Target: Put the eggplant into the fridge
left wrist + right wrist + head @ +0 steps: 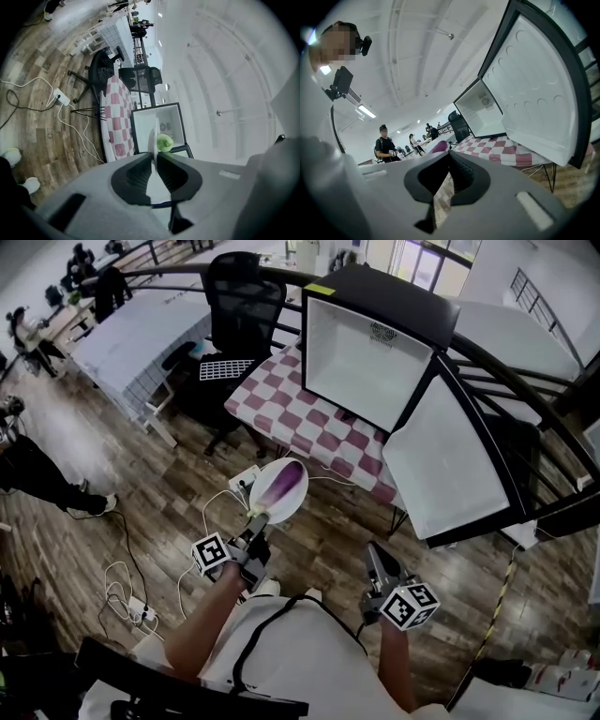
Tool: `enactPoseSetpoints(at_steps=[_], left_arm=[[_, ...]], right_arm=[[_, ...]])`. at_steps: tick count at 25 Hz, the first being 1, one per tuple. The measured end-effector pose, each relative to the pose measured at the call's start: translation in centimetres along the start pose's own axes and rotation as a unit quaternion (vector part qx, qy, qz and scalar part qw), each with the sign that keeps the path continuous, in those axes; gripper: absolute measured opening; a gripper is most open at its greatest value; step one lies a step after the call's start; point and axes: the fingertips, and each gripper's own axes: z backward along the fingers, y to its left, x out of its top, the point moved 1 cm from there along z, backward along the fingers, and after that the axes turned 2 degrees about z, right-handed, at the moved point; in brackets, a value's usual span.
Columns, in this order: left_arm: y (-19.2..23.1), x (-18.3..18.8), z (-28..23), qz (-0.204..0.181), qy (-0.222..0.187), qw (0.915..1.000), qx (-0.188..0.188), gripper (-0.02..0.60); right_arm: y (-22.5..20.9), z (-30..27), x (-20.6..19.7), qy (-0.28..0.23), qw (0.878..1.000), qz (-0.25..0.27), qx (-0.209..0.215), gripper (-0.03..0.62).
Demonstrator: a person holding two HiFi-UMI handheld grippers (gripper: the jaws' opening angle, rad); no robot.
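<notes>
A purple eggplant (283, 486) with a green stem (164, 142) lies on a white plate (265, 499). My left gripper (255, 518) is shut on the plate's near rim and holds it out level in front of the table. In the left gripper view the plate (153, 136) shows edge-on between the jaws. The small black fridge (367, 360) stands on the checked table (281, 413) with its door (448, 465) swung wide open. My right gripper (374, 557) is shut with nothing in it, lower right of the plate. In the right gripper view the eggplant (438, 146) peeks out left of the gripper (450, 154).
A black office chair (239, 306) stands behind the table at the left. White cables and a power strip (141, 610) lie on the wooden floor. A dark railing (525, 381) curves along the right. People stand in the far background (385, 143).
</notes>
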Motion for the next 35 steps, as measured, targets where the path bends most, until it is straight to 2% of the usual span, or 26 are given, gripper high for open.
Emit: enactPoseSetpoints(at_steps=[15,23,32,35], left_arm=[[0.7,-4.1,0.8,-0.004,-0.033,0.9994,0.013,0.04],[0.1,-4.3,1.4,-0.007,-0.043,0.999,0.012,0.04],[0.6,-3.9,1.3,-0.004,-0.048,0.9988,0.011,0.04],[1.3,-3.6,1.5,-0.002,-0.048,0.9986,0.022,0.041]], right_arm=[[-3.1,3.4,-0.4,0.021,1.0,0.002,0.022,0.006],[-2.6,3.2,-0.5,0.019,0.999,0.004,0.039,0.006],[-3.2,2.6,-0.9,0.03,0.999,0.0,0.038,0.006],[-3.1,2.2,-0.6,0.032,0.999,0.005,0.038,0.006]])
